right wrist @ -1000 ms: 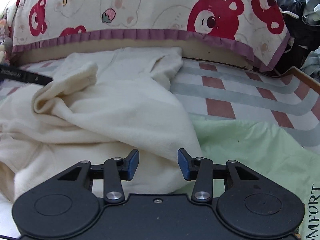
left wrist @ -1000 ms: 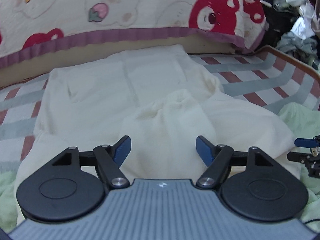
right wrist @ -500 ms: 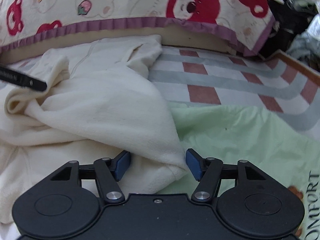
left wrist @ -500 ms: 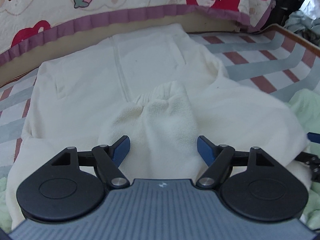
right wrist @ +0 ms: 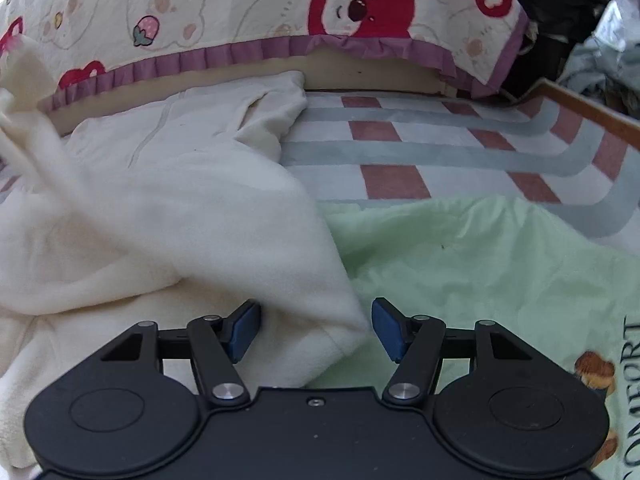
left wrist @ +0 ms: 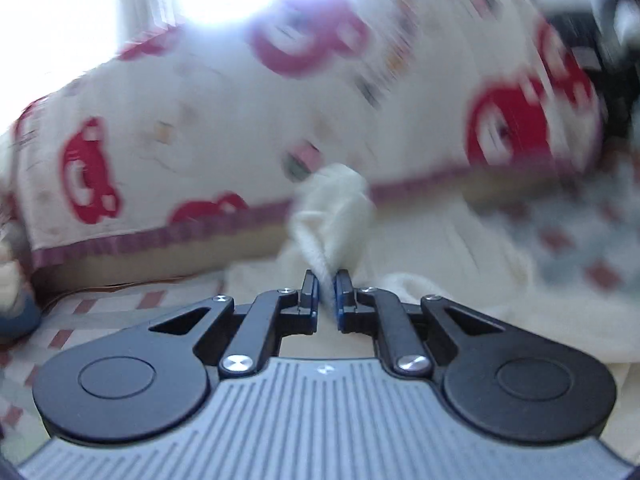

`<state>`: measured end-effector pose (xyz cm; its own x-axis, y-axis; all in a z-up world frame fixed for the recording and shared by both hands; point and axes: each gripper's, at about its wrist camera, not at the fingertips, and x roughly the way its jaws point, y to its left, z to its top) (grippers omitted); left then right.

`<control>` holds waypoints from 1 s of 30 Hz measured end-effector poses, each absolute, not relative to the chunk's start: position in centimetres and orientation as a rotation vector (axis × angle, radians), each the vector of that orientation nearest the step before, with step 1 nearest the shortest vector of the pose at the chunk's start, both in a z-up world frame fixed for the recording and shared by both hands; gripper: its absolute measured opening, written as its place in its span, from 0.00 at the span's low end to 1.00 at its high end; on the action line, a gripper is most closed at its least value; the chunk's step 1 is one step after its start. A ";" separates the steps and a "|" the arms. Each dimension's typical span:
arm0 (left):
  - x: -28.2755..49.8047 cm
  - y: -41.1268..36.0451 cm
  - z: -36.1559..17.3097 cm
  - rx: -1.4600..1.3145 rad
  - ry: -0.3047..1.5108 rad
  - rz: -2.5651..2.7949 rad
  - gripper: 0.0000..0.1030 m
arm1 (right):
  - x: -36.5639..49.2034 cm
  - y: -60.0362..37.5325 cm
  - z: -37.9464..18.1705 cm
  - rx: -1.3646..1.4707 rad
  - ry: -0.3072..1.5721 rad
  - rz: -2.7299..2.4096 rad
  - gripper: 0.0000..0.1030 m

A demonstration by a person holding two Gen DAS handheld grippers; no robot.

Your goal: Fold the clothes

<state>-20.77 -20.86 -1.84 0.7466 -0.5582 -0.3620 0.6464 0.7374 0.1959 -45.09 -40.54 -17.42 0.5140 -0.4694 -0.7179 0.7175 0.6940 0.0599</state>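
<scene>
Sleeve pinched, corner waiting

My left gripper [left wrist: 326,280] was clamped on the sleeve cuff [left wrist: 334,204] of the cream garment [right wrist: 180,208], raised to carry it over for the fold; my right gripper [right wrist: 316,330] stood apart, straddling the garment's near corner on the green blanket [right wrist: 480,264], probably to anchor it.

Two black handheld grippers

Left gripper [left wrist: 326,292]: ribbed grey body. Right gripper [right wrist: 316,330]: black body; both have blue pads, silver screws.
</scene>
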 end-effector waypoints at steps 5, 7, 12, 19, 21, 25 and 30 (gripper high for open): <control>-18.2 -15.9 -5.0 0.253 0.654 -0.654 0.12 | -45.8 -40.9 -17.9 0.438 0.716 -0.739 0.64; -16.9 -14.0 -7.1 0.182 0.834 -0.620 0.12 | -45.8 -41.0 -17.9 0.436 0.720 -0.745 0.64; -14.9 -10.8 -8.4 0.044 0.948 -0.513 0.39 | -45.6 -40.8 -17.5 0.422 0.723 -0.754 0.64; -13.2 -11.3 -8.3 0.037 0.936 -0.502 0.65 | -45.7 -40.8 -16.6 0.412 0.680 -0.741 0.64; -12.3 -12.0 -9.7 0.042 0.990 -0.512 0.79 | -45.5 -41.0 -16.9 0.418 0.672 -0.721 0.64; -10.9 -14.3 -11.5 0.140 1.078 -0.585 0.44 | -44.2 -41.8 -17.8 0.386 0.667 -0.643 0.48; -14.4 -14.9 -5.7 0.417 0.614 -0.598 0.07 | -46.3 -41.5 -12.9 0.398 0.464 -0.612 0.13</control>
